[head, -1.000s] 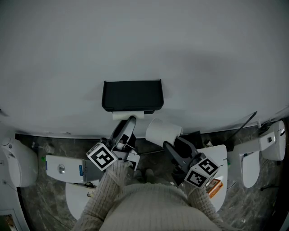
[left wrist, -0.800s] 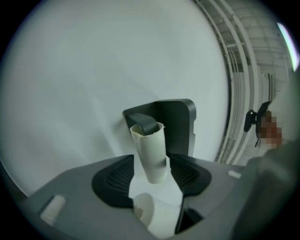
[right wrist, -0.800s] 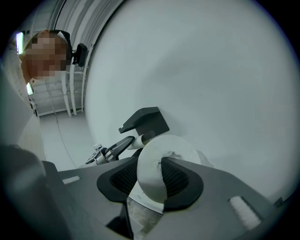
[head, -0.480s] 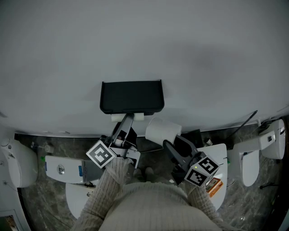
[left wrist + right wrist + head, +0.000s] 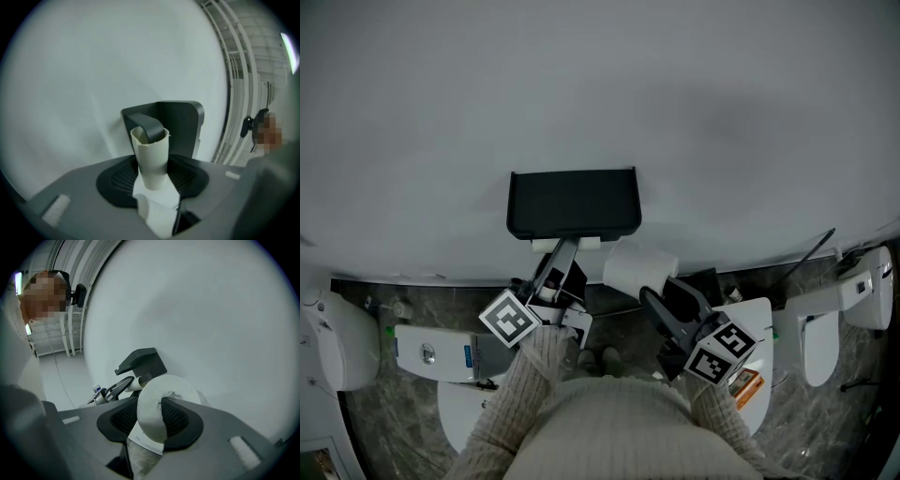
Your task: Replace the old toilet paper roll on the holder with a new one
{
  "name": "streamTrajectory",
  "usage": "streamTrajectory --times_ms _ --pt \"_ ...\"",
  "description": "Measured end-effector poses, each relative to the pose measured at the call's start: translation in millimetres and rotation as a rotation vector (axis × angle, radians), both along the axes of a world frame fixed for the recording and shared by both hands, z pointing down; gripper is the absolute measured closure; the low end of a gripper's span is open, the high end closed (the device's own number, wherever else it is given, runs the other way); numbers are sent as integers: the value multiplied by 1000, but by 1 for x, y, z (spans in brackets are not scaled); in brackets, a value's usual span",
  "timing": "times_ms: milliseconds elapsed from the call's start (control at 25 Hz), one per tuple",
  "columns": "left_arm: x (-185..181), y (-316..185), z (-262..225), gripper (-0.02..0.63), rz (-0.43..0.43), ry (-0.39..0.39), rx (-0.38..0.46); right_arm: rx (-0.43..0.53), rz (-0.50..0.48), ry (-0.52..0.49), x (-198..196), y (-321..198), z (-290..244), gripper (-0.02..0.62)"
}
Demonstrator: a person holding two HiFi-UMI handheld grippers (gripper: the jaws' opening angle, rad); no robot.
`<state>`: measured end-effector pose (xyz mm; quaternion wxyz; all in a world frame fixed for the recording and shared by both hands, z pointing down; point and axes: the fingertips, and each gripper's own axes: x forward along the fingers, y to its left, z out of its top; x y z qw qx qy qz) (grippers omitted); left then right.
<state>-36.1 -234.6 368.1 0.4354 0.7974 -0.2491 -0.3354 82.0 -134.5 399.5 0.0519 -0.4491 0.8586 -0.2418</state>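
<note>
Now the left claw (image 5: 563, 251) has just been closing and pinches the bare old tube (image 5: 151, 157), which hangs on the spindle arm (image 5: 148, 125) of the holder (image 5: 573, 202) on the wall. To do this step well, the person should keep the squeeze light so the cardboard does not crush, and draw the tube straight along the arm toward its free end without twisting. The right claw (image 5: 664, 292) grips the new roll (image 5: 637, 270) just beside the holder, ready to go on. Compared with 1 second ago, the left jaws stand narrower and higher around the tube, while the right claw and roll sit much as before.
</note>
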Motion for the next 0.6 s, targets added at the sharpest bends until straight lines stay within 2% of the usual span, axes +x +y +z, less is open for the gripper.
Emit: streamTrajectory --times_ms 600 --pt "4 2 -1 433 21 -4 -14 18 23 6 6 4 -3 449"
